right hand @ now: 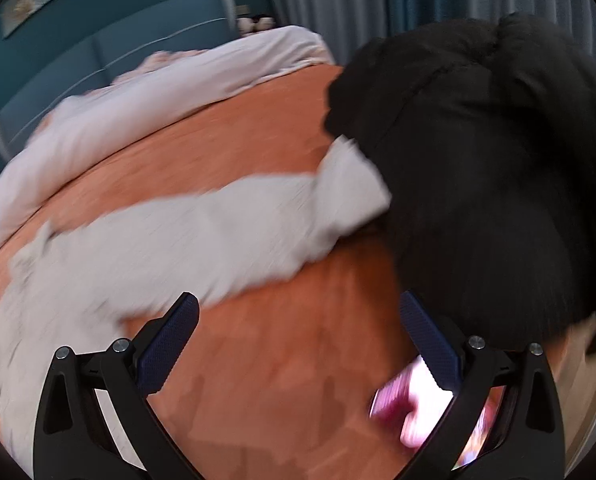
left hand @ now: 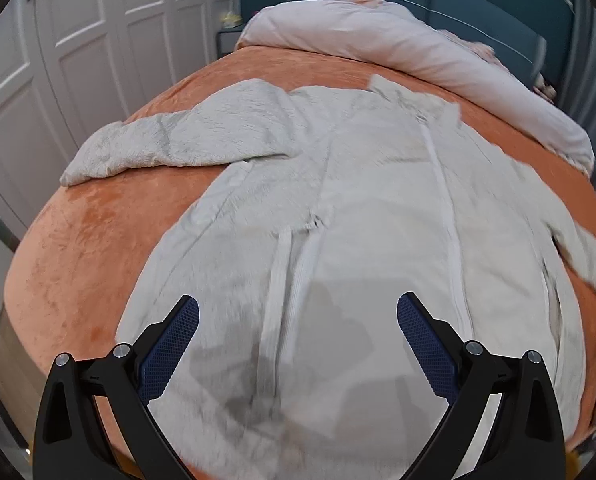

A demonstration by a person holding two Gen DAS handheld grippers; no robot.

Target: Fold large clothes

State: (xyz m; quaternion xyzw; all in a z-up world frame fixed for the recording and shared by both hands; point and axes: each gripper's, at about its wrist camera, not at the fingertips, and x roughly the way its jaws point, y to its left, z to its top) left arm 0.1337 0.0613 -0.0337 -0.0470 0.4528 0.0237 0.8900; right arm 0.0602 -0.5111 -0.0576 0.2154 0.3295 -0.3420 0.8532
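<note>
Our left gripper (left hand: 298, 320) hangs with its jaws spread wide, nothing between the blue pads (left hand: 178, 344), directly above the lower body of the pale grey fleece garment (left hand: 357, 208). Our right gripper (right hand: 299, 320) is likewise released and empty, jaws apart, over bare orange bedspread (right hand: 290, 360) just beside the garment's right sleeve (right hand: 226, 232). We take the garment as landmark: it lies spread flat, front up, on the orange bedspread (left hand: 82, 248), a white zipper line (left hand: 437, 184) running down its middle. Its left sleeve (left hand: 170, 140) stretches out sideways from the shoulder across the bedspread. The right sleeve reaches out the other way; its cuff end meets a heap of black clothing (right hand: 489, 184), though the right wrist view is motion-blurred and we cannot tell whether cuff lies on or under the heap. Near the right gripper's right finger, beside that black heap, lies a flat thing with a bright pink-white lit face (right hand: 413, 400); blurred, looks like a phone screen. Beyond the garment's collar a rolled pinkish-white duvet (left hand: 397, 48) runs across the bed. Beyond the duvet, a teal padded headboard (left hand: 477, 4). Off the garment's left-sleeve side, white panelled wardrobe doors (left hand: 98, 40).
</note>
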